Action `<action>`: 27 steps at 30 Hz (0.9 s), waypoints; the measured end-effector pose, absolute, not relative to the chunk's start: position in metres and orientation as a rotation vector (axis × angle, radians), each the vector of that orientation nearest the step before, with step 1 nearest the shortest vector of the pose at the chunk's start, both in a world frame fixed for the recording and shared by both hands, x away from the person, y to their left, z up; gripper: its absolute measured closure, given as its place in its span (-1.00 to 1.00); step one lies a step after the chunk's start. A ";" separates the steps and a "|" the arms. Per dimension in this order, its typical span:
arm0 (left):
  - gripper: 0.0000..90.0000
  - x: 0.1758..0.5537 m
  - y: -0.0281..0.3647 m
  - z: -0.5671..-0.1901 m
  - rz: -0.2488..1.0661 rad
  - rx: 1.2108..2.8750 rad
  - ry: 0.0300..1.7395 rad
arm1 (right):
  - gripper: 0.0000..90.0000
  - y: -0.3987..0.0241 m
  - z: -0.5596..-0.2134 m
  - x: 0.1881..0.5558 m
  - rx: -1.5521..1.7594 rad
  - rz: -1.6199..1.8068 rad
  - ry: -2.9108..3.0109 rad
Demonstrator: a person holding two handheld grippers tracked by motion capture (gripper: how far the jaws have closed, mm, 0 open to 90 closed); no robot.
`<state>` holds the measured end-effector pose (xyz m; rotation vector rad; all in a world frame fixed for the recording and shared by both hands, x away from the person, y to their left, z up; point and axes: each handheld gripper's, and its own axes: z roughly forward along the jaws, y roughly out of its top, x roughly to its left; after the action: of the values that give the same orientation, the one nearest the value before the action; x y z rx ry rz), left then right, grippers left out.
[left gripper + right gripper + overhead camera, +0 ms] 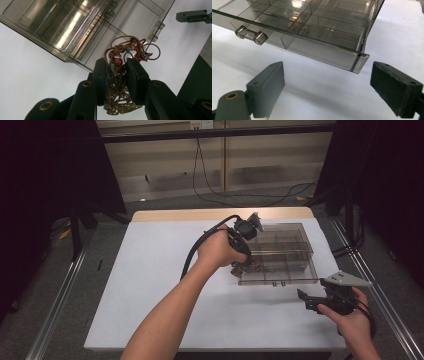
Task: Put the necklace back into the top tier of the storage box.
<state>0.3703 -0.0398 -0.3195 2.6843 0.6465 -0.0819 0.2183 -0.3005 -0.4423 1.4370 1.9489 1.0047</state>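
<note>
1. A tangle of brown cord with red beads and a brass filigree piece, a necklace [123,62], is pinched between the fingers of the left gripper [243,262], at the near left corner of a clear plastic box [280,252].
2. In the left gripper view the cord loops spill above the fingertips [101,72], with the box's outer wall just beyond them.
3. The box sits on the right half of the worktop [150,285], its lid open and its dividers showing; its near edge has two small clasps.
4. The right gripper [312,301] rests near the worktop's right front edge, fingers spread wide and holding nothing, just off the box's near right corner.
5. In the right gripper view that corner [359,62] lies between and beyond the fingers, apart from both.
6. The left half and the front of the worktop are bare white surface.
</note>
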 end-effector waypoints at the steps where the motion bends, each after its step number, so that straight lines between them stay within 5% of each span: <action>1: 0.58 0.370 -0.041 -0.320 -0.085 2.681 0.652 | -0.74 -0.300 -0.442 0.218 1.437 1.004 1.948; 27: 0.57 0.373 -0.055 -0.330 -0.070 2.683 0.609 | -0.74 -0.301 -0.442 0.218 1.437 1.011 1.946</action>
<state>0.3725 -0.0551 -0.3303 2.6825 0.6092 -0.0704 0.2182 -0.3009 -0.4418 1.4371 1.9457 1.0110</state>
